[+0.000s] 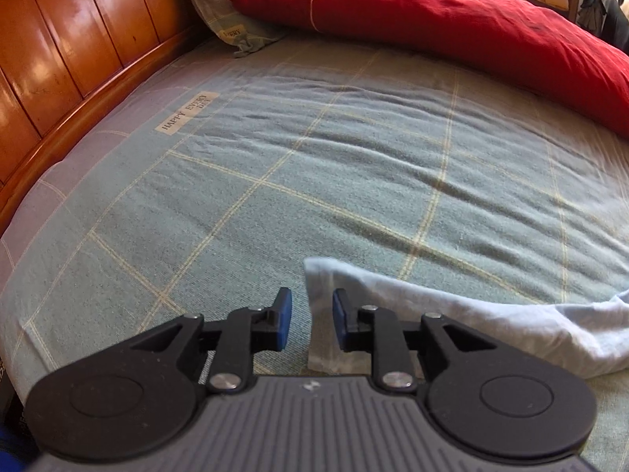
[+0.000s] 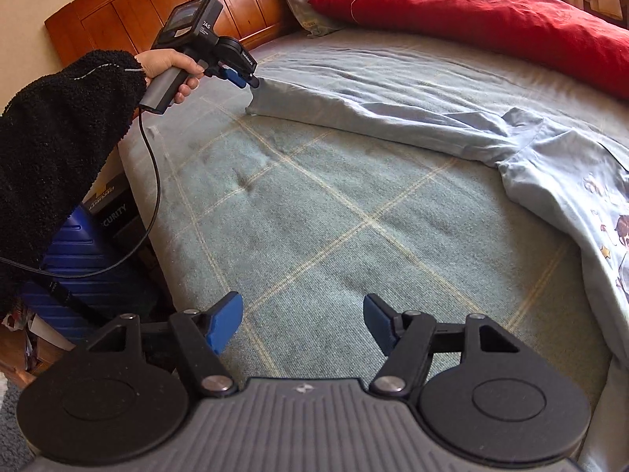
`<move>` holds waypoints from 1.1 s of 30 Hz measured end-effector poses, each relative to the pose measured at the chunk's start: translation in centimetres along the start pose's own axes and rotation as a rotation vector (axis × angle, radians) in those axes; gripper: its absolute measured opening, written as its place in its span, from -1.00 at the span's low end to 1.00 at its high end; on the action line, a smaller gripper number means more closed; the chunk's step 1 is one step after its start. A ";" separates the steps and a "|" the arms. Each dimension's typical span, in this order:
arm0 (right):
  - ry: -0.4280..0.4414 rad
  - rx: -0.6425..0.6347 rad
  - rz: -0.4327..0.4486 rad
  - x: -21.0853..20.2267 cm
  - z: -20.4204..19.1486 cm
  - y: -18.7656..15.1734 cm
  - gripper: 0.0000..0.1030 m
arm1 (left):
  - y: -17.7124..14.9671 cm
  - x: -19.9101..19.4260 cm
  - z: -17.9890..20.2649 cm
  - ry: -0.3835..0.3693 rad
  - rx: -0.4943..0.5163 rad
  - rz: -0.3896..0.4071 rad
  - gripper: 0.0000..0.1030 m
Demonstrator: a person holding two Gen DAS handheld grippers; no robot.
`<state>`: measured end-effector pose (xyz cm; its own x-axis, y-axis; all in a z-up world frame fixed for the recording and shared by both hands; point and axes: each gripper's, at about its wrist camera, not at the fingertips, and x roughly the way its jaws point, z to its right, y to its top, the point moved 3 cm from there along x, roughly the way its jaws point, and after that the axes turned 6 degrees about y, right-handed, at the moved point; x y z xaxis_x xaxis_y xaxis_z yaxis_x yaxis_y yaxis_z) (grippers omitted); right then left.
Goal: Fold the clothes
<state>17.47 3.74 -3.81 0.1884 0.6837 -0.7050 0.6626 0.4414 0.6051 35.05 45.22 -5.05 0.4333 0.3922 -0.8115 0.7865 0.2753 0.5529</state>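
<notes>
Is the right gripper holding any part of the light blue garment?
No: the right gripper stands open over bare checked bedsheet, and the light blue garment lies apart from it to the right.

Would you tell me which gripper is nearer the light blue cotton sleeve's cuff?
Left. The left gripper is at the cuff; the right gripper hovers over bare bedsheet.

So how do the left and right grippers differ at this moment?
The left gripper has its jaws narrowly apart around the light blue garment's sleeve end; the right gripper stands much wider over bare bedsheet, nothing between. Both have blue pads and point down at the bed.
</notes>
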 end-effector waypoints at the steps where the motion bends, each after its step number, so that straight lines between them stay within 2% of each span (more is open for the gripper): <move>1: 0.001 0.002 -0.002 0.1 0.1 0.0 0.40 | 0.0 0.2 -0.3 0.006 -0.009 -0.004 -0.54; 4: 0.008 0.002 -0.007 0.5 0.1 0.1 0.40 | -0.3 0.7 -0.9 -0.013 -0.039 -0.026 -0.42; 8: 0.007 0.002 -0.010 0.6 0.2 0.1 0.40 | -1.4 1.0 -1.7 -0.146 -0.150 -0.057 -0.15; 11: 0.006 0.007 -0.010 0.6 0.2 0.1 0.40 | -2.5 1.8 -2.4 -0.180 -0.249 -0.099 -0.15; 15: 0.003 0.003 -0.011 0.5 0.0 0.0 0.40 | -3.6 3.2 -2.5 -0.195 -0.321 -0.144 -0.16; 18: -0.008 0.006 -0.024 0.6 0.0 -0.1 0.40 | -3.9 3.4 -1.9 -0.246 -0.334 -0.126 -0.25; 21: -0.026 -0.002 -0.034 0.4 -0.2 -0.3 0.40 | -3.9 3.1 -1.0 -0.220 -0.271 -0.125 -0.75; 26: -0.039 -0.006 -0.029 -0.2 -0.4 -0.5 0.42 | -4.0 1.4 -0.9 -0.204 -0.199 -0.125 -0.81; 33: -0.035 -0.013 -0.012 -0.8 -0.8 -0.9 0.44 | -3.8 -2.3 -3.0 -0.214 -0.185 -0.095 -0.81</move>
<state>16.19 3.24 -3.48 0.2058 0.6574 -0.7249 0.6558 0.4572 0.6007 29.79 45.92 -4.71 0.4600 0.1683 -0.8718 0.7431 0.4646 0.4817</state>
